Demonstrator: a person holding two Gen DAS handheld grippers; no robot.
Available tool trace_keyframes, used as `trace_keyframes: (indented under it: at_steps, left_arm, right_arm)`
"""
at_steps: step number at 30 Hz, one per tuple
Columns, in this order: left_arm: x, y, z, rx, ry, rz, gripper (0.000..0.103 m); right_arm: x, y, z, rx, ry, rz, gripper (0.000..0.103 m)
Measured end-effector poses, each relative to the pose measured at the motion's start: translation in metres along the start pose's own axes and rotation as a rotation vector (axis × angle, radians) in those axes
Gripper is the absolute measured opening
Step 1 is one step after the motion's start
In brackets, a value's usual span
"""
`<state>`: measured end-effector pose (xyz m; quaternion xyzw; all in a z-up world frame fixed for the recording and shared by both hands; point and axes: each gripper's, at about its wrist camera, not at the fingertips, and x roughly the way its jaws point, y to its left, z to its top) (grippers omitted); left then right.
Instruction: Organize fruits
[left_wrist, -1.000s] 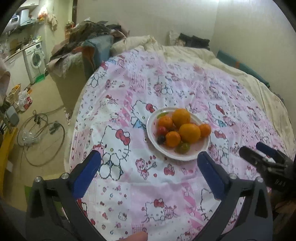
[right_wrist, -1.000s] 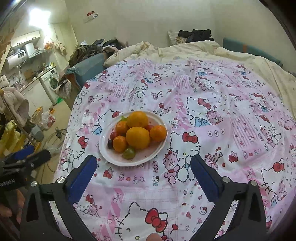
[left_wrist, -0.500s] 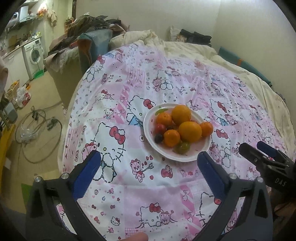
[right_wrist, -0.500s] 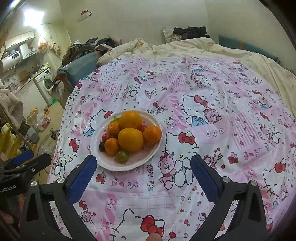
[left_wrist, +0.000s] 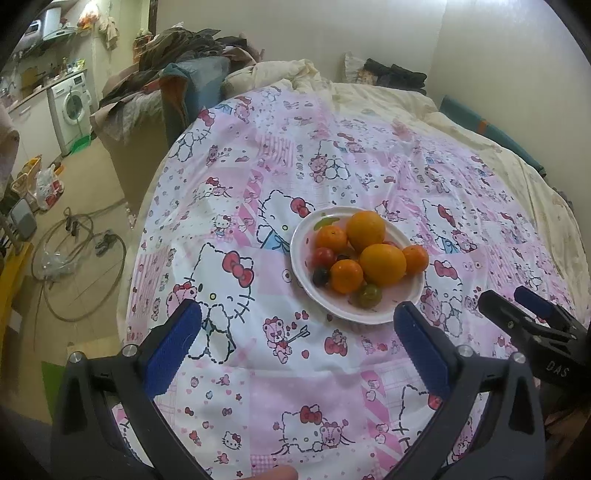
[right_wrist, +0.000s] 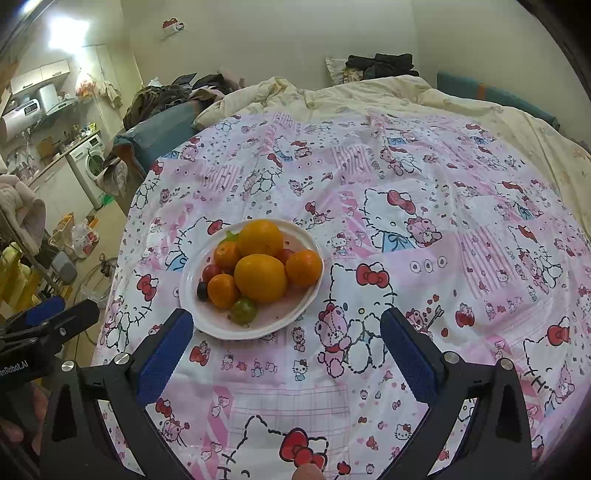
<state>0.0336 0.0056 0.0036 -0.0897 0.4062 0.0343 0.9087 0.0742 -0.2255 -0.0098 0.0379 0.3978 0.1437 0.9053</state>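
Observation:
A white plate (left_wrist: 413, 297) (right_wrist: 295, 317) heaped with fruit rests on a pink cartoon-print bedspread (left_wrist: 332, 155) (right_wrist: 424, 206). On it lie two large oranges (left_wrist: 382, 264) (right_wrist: 260, 277), several small mandarins (left_wrist: 345, 276) (right_wrist: 303, 267), a red tomato (left_wrist: 323, 256), a dark grape (left_wrist: 320, 276) and a green fruit (left_wrist: 368, 295) (right_wrist: 243, 311). My left gripper (left_wrist: 297, 347) hovers open just short of the plate. My right gripper (right_wrist: 286, 345) also stands open, its left finger beside the plate's near rim. Neither holds anything.
The bed's left edge drops to a floor with coiled cables (left_wrist: 74, 251) and bags. A clothes-piled sofa (left_wrist: 166, 85) and a washing machine (left_wrist: 72, 105) stand at the far left. A cream quilt (right_wrist: 406, 96) and dark clothes lie at the bed's head.
Both grippers have drifted closer to the plate, which now sits larger and lower in both views. Both stay open; the fruit has not moved.

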Motion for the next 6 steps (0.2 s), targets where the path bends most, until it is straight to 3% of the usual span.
trace_keyframes:
  at_steps: [6]
  left_arm:
    - [0.0029,0.0023,-0.0009,-0.008,0.003,0.013,0.103]
  right_arm:
    - [0.0009,-0.0013,-0.0018,-0.002,0.002,0.002,0.103]
